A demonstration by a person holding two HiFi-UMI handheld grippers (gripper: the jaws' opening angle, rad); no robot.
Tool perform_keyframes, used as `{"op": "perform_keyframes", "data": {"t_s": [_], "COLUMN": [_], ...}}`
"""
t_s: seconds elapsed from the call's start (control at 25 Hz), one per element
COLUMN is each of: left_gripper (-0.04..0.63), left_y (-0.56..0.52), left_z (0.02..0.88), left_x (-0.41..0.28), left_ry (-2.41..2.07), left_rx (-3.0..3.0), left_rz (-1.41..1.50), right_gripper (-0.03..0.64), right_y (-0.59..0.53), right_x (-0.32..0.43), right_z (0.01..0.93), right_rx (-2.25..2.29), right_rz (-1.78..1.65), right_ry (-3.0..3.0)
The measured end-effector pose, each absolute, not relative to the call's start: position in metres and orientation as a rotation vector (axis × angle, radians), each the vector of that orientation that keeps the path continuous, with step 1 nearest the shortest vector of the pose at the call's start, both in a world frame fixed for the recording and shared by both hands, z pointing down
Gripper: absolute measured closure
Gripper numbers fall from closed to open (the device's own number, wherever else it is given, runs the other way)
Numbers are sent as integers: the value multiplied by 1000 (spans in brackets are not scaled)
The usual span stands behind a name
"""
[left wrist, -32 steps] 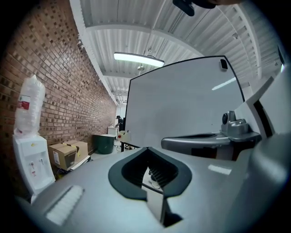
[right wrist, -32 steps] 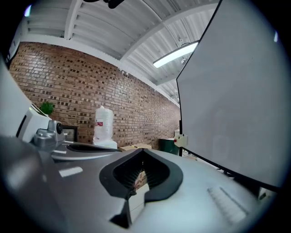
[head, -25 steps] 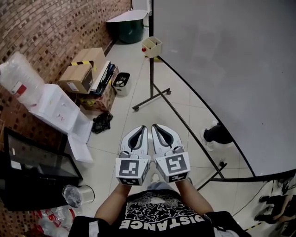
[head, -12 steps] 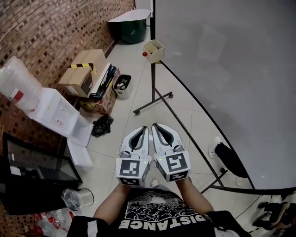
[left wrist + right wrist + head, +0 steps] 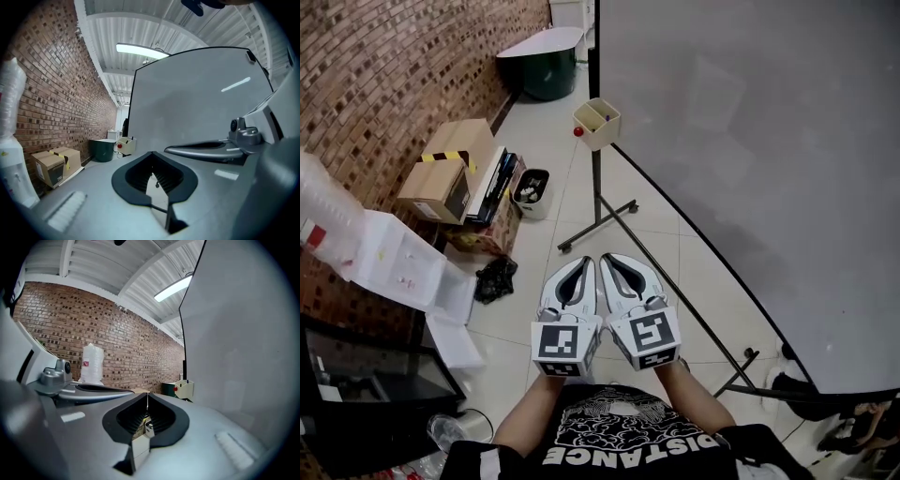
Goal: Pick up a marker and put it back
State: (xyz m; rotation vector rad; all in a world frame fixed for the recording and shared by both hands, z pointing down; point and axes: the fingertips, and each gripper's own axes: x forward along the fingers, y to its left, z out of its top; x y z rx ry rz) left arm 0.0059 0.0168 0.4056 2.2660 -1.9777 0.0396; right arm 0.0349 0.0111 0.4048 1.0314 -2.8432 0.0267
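Boxes (image 5: 441, 178) and a bin (image 5: 530, 187) sit at 10 o'clock. At 6, the left gripper (image 5: 586, 263) and right gripper (image 5: 610, 261) touch, jaws pressed together, empty. The stand (image 5: 596, 192) rises between them and the tray (image 5: 597, 129) at 12, where a marker (image 5: 604, 116) sits.

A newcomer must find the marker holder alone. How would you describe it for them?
Find the big whiteboard. At its far edge, toward the brick wall, a small cream open-topped box hangs on the black post. Unlike the cardboard boxes on the floor, it sits raised and has a red knob.
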Motion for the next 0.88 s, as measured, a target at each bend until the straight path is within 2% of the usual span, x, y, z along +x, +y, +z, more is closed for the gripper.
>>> {"op": "perform_keyframes", "data": {"t_s": [0.88], "left_gripper": [589], "left_y": [-157], "left_z": [396], "left_x": [-87], "left_ry": [-1728], "left_rx": [2464], "left_rz": [16], "right_gripper": [617], "right_y": [-164], "right_x": [-64], "right_z": [397], "right_rx": [1299], "right_rz": [18], "right_ry": [-2698]}}
